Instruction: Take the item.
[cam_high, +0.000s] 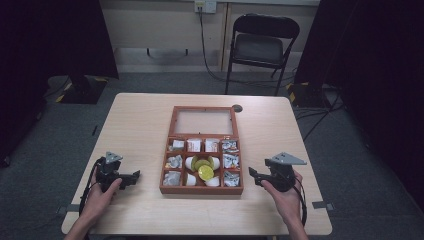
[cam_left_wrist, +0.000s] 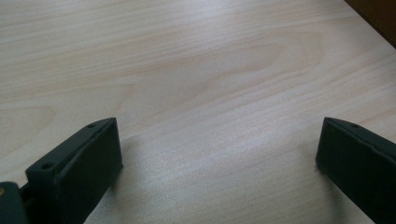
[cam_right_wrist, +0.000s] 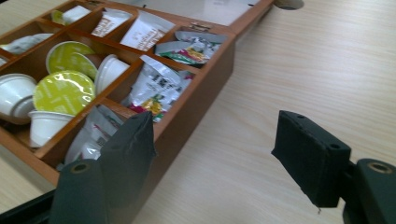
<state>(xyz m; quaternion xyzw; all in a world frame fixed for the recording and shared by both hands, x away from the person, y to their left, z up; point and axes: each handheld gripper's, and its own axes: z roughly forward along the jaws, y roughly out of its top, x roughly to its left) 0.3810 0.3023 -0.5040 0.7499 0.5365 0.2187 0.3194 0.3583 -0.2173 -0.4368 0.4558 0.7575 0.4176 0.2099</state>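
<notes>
Right gripper view: right gripper (cam_right_wrist: 224, 154) has its jaws spread with nothing between them, just beside the wooden box's (cam_right_wrist: 205, 84) right wall. Left gripper (cam_left_wrist: 219, 154) is spread too, over bare table (cam_left_wrist: 196, 60). Box sits mid-table, long axis running away from the person, glass lid (cam_high: 204, 121) flat at the far end. Nine compartments; round white pods (cam_right_wrist: 65, 91) in the middle, three with green foil tops, crinkly sachets (cam_right_wrist: 154, 86) along the sides.

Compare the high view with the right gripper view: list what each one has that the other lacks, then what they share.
High view alone: both hands, the left claw resting on the table's left side, the folding chair beyond the table, and the box's open glass lid.
Right gripper view alone: close detail of the sachets in the box's nearest compartments, and the right claw standing open with nothing between its jaws.
Shared: the wooden box, its yellow-lidded capsules and the table.
</notes>
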